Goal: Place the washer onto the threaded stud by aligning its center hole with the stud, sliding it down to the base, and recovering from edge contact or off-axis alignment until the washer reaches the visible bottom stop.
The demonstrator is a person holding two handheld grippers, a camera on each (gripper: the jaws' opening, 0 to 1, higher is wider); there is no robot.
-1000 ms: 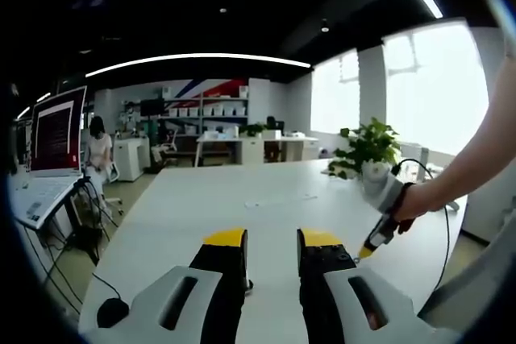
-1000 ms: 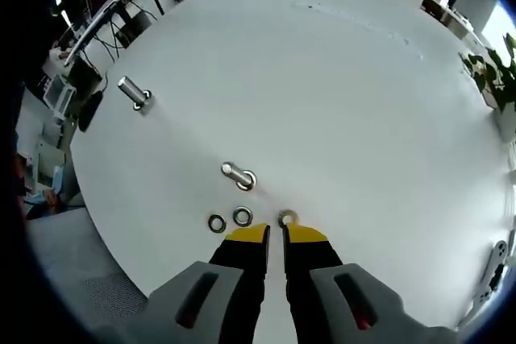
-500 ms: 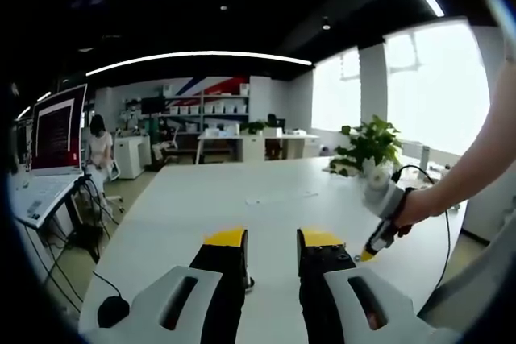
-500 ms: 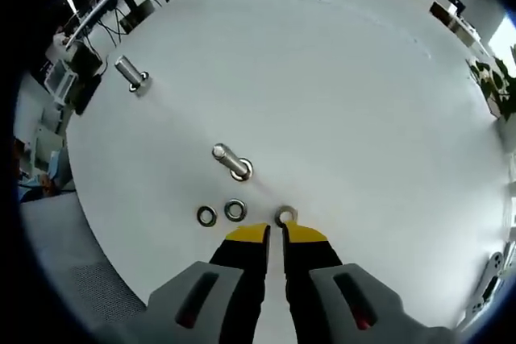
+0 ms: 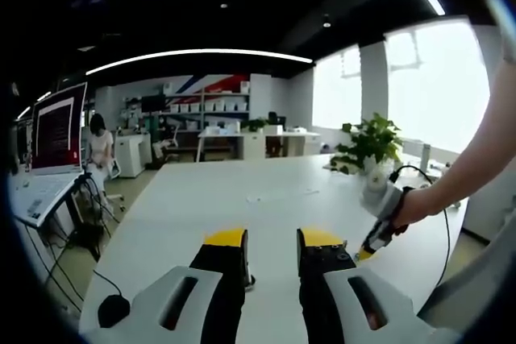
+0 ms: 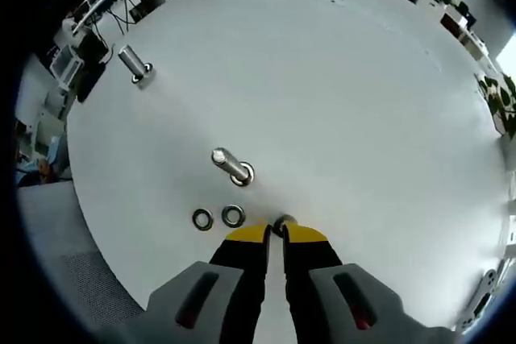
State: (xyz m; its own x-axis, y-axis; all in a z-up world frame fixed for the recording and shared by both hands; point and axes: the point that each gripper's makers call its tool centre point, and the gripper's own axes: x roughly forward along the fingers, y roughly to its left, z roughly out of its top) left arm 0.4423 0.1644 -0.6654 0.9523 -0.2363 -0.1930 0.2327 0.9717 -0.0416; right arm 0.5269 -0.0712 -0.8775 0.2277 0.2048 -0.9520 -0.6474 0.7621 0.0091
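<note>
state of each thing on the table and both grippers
right gripper: jaws nearly shut, tips at a washer lying on the table
two washers: flat, loose
near stud: upright, bare
far stud: upright, bare
left gripper: open, empty

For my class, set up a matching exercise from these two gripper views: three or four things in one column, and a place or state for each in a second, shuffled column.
Things:
1. nearer stud
2. farther stud
3. two loose washers
4. potted plant

Places or states:
A. by the table edge, close to dangling cables
B. flat side by side, left of the right gripper tips
C. on the table's far side, near the window
D. mid-table, just beyond the washers

Pairs: 1-D, 2-A, 3-B, 4-C
</note>
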